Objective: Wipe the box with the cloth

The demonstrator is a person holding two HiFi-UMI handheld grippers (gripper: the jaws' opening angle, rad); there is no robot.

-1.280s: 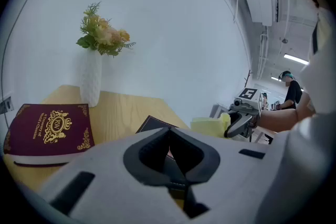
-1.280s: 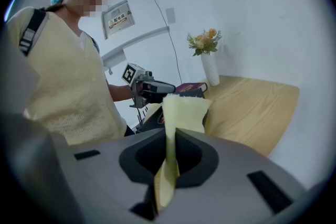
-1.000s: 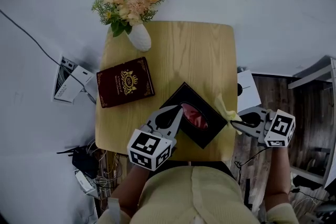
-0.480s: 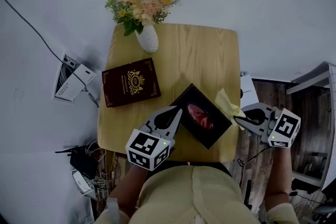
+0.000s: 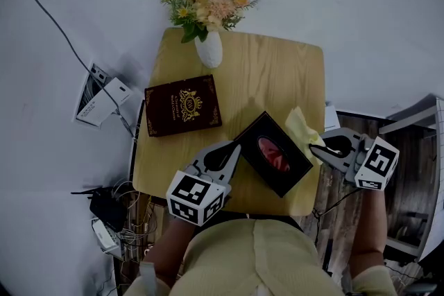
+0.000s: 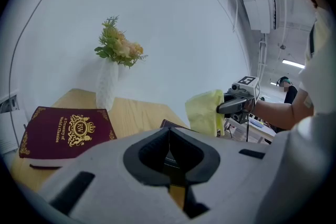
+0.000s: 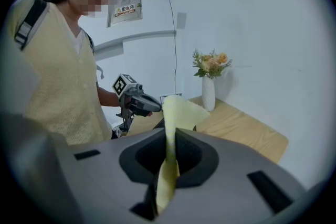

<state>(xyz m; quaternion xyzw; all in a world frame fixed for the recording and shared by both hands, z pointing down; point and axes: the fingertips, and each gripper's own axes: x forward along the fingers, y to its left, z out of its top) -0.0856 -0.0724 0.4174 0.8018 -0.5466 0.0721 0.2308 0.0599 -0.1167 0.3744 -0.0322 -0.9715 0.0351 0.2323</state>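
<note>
left gripper closed, empty | right gripper clamps cloth | book (reads "World Classics")

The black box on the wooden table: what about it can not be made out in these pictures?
- Left gripper view: the grey left gripper covers the black box except one corner.
- Right gripper view: the yellow cloth in the right gripper hides nearly all of it.
- Head view: the red thing in its opening is too small to identify.

Your black box with a red oval opening lies skewed at the wooden table's front-right corner; your right gripper pinches the pale yellow cloth there.
</note>
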